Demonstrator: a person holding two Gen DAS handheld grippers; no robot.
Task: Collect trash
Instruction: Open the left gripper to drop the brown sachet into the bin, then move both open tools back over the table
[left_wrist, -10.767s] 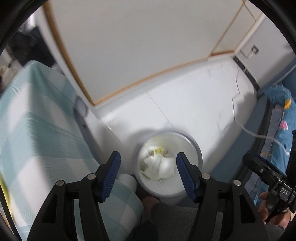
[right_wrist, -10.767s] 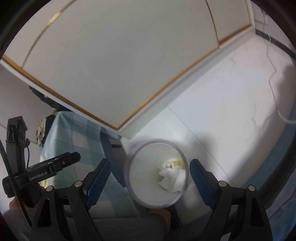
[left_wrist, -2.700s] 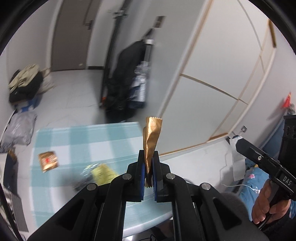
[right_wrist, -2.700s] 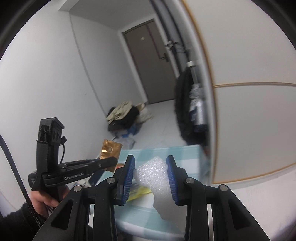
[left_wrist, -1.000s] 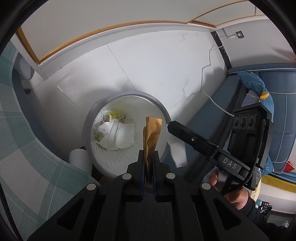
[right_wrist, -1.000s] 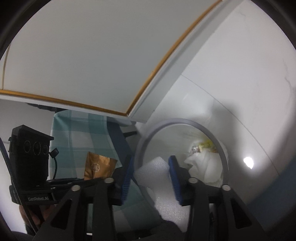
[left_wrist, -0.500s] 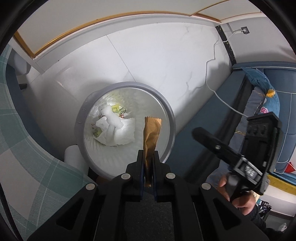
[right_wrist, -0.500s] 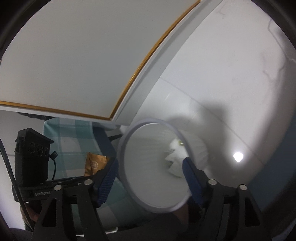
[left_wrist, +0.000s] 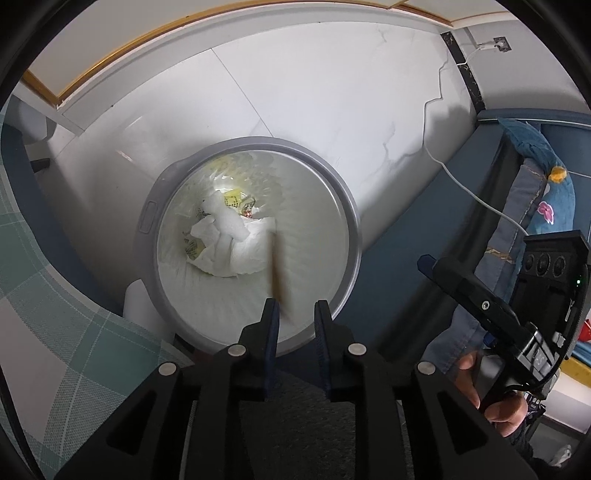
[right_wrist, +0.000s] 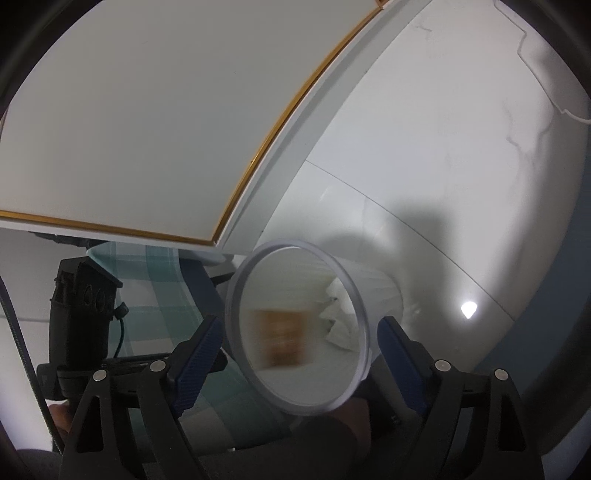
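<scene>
Grey plastic bin (left_wrist: 345, 221) w/ smooth rim, crumpled white paper (left_wrist: 240, 251) inside, glossy tile floor (left_wrist: 295, 96), woven check cloth (left_wrist: 66, 332)

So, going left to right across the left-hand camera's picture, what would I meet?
Checked tablecloth → grey-rimmed bin holding crumpled white paper → blurred brown wrapper dropping in → white cable → the other gripper in a hand.

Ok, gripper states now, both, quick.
Left gripper: jaws just opened, the brown wrapper dropping blurred over the trash bin.
Right gripper: open wide, jaws just opened, holding nothing.
</scene>
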